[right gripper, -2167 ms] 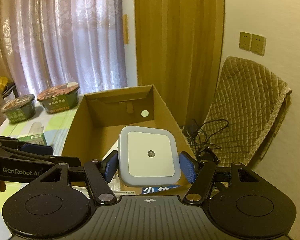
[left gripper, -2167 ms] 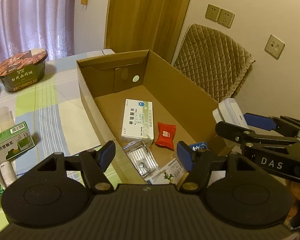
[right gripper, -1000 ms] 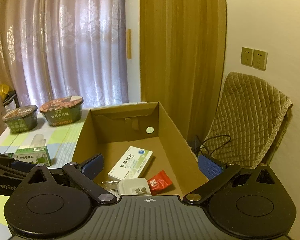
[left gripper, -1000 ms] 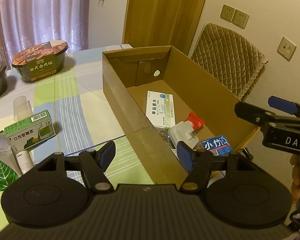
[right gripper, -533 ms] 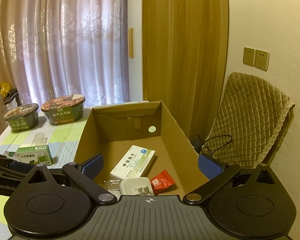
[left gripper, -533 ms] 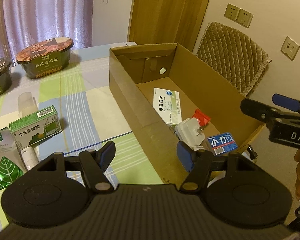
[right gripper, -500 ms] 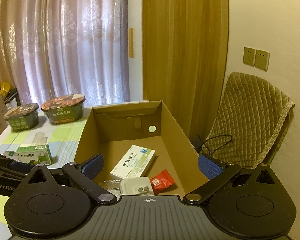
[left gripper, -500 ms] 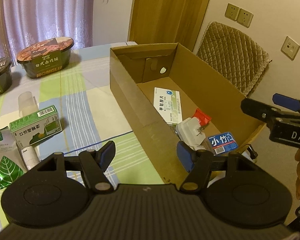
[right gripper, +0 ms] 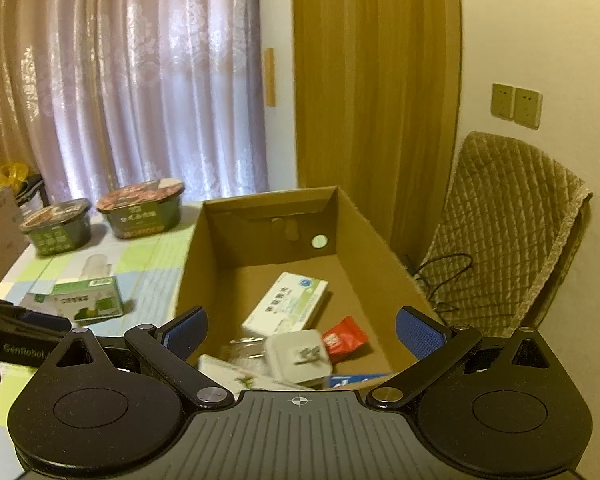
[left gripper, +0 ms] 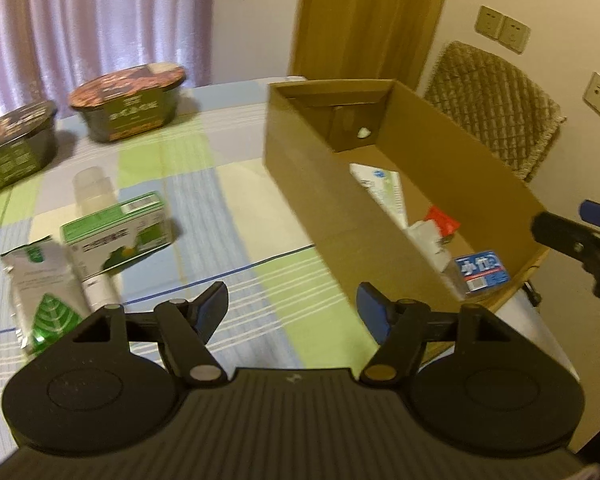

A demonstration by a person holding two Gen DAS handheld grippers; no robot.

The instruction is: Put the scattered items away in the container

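Hovering over the striped tablecloth (left gripper: 236, 184), my left gripper (left gripper: 292, 308) gapes empty; my right gripper (right gripper: 300, 334), spread wide and empty too, hangs above the cardboard box (right gripper: 380, 248), where a white plug (right gripper: 298, 356) lies beside a red packet (right gripper: 344, 338). A green carton (left gripper: 116, 236) sits outside.

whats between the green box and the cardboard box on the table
Nothing: in the left wrist view only bare tablecloth lies between the green box and the cardboard box.

I see a brown cardboard box (right gripper: 268, 240), a red packet (right gripper: 342, 340), a green carton (left gripper: 118, 230), and a green-blue-cream striped tablecloth (left gripper: 228, 208)
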